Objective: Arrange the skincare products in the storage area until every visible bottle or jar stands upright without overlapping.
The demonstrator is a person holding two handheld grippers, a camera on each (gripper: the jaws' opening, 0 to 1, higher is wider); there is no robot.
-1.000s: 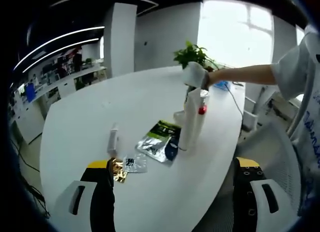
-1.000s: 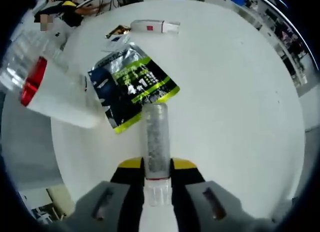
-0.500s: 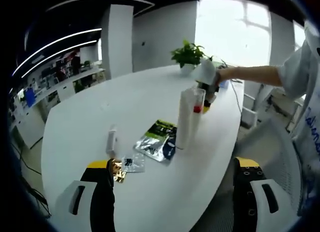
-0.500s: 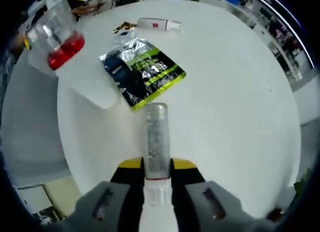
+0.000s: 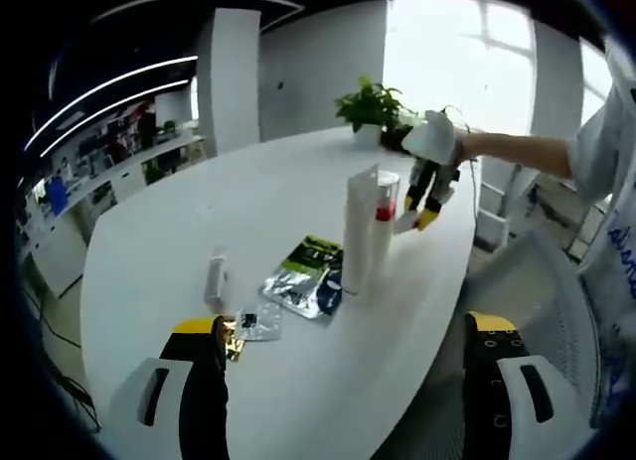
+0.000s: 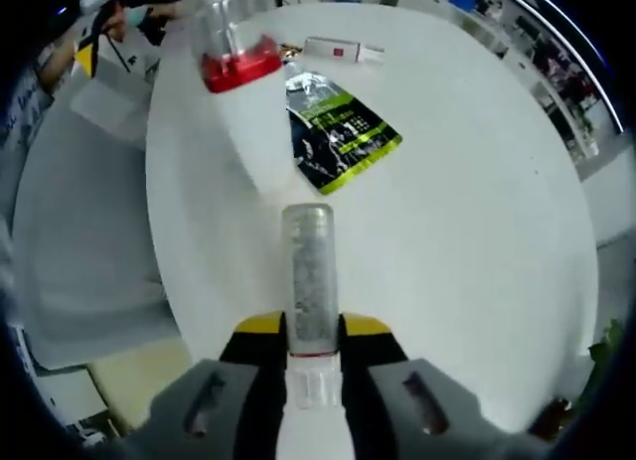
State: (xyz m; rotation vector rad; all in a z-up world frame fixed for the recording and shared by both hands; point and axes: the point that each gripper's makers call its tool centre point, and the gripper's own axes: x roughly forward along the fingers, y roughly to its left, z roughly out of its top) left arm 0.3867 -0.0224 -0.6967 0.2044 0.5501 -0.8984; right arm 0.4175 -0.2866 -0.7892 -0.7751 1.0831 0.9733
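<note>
my right claw (image 6: 312,366) grips a slim clear glittery tube (image 6: 309,276), its long axis lying along the jaws above the white tabletop (image 6: 467,192); left claw (image 5: 343,356) gapes wide, empty.

The left gripper view looks low across the table (image 5: 179,241) toward the white bottle (image 5: 360,231); the right gripper view looks steeply down on that bottle (image 6: 248,112) from close above.

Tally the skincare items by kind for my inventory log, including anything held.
Bottles: 2, the tall white bottle standing and the clear bottle held in the right gripper.
Tubes: 1, the white tube.
Sachets: 3, one large, two small.
Total: 6.
</note>
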